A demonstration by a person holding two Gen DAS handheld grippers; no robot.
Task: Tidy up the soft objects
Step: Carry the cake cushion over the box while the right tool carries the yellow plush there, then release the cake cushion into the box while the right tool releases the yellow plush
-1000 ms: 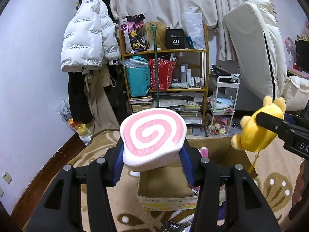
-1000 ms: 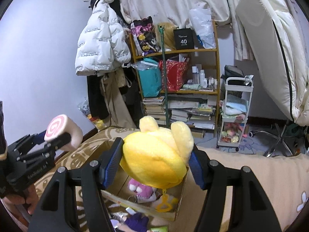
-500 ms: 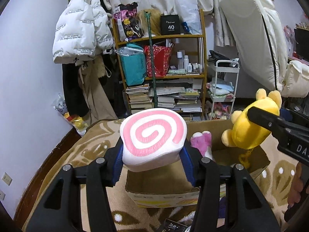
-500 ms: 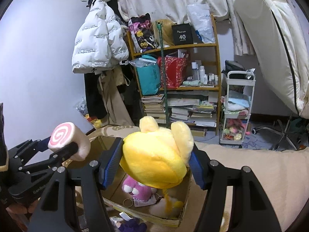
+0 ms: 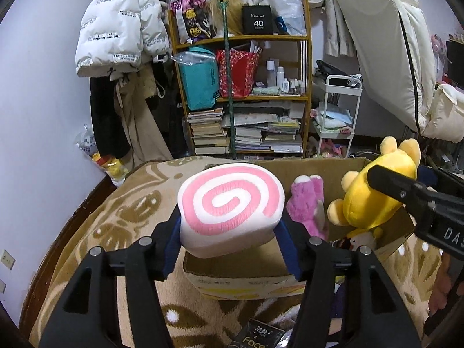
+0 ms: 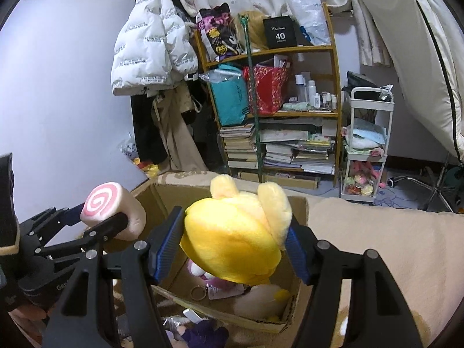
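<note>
My left gripper [image 5: 230, 232] is shut on a pink-and-white swirl roll plush [image 5: 229, 203], held above the near left side of an open cardboard box [image 5: 246, 282]. My right gripper [image 6: 235, 246] is shut on a yellow plush [image 6: 235, 232] with two ears, held over the box [image 6: 298, 203]. In the left wrist view the yellow plush [image 5: 374, 194] hangs over the box's right side. A pink plush [image 5: 307, 203] stands inside the box. The swirl plush also shows at the left of the right wrist view [image 6: 113, 208].
The box sits on a beige patterned blanket [image 5: 121, 217]. Behind it stand a wooden bookshelf [image 5: 240, 95], a white cart [image 5: 336, 116], hanging coats [image 5: 121, 43] and a leaning mattress [image 5: 385, 49]. Small items [image 5: 258, 333] lie on the blanket in front of the box.
Both grippers have moved closer to the box and lower, each keeping its plush. The yellow plush now hangs nearer the box opening; the pink plush inside has come into view.
</note>
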